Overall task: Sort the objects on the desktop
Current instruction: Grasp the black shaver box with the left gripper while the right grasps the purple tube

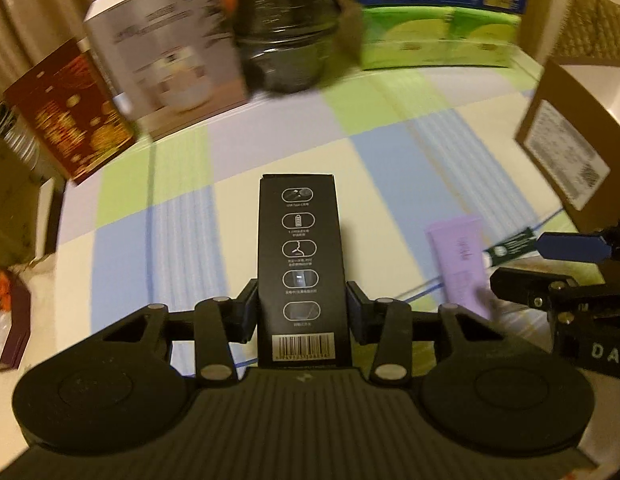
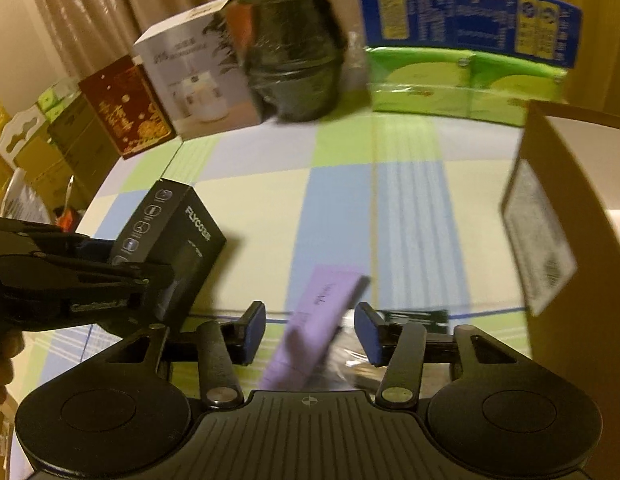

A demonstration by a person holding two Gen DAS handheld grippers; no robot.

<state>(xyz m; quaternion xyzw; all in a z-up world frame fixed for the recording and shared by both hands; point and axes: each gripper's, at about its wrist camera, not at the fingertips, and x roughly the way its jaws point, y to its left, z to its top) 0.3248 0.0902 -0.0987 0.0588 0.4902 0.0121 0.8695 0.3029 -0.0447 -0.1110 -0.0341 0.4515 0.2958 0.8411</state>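
Clamping the black box [image 1: 302, 264], left gripper [image 1: 302, 312] points forward.

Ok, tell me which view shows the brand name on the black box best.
The right wrist view: the black box shows its side there, with FLYCO readable, while the left gripper clamps it. The left wrist view shows only the icon-and-barcode face of the box between the fingers; the brand side is hidden.

Black box [image 1: 304, 268] held in jaws; purple tube [image 2: 317, 320] lies flat.
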